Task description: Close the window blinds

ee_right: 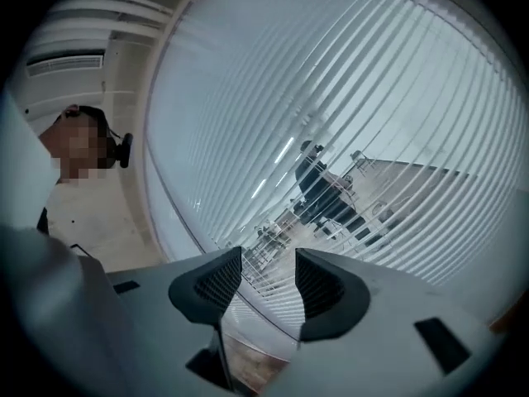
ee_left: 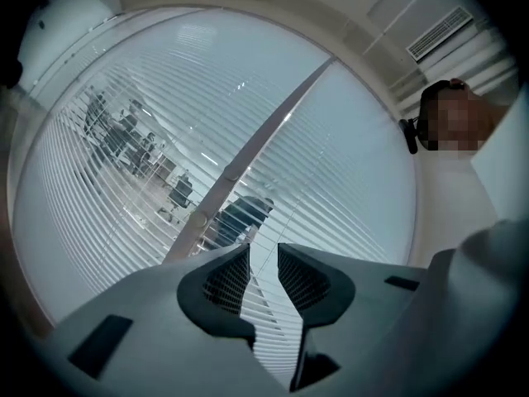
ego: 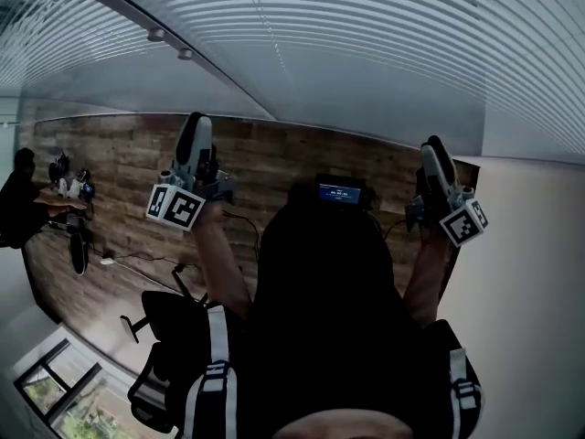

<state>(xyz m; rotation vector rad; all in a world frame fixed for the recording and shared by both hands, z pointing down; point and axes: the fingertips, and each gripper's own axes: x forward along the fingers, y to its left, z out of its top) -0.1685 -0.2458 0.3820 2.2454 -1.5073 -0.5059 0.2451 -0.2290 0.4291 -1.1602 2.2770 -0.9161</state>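
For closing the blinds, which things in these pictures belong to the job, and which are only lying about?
Belongs to the job:
- window blinds
- left gripper, open, nothing between its jaws
- right gripper, open, nothing between its jaws

Only lying about:
- small lit screen
- another person at the left edge
- air vent
- wooden floor

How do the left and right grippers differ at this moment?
The left gripper holds its jaws closer together than the right gripper does. A diagonal bar behind the blinds lies ahead of the left gripper; none shows ahead of the right gripper. Both are open, empty, facing the blinds.
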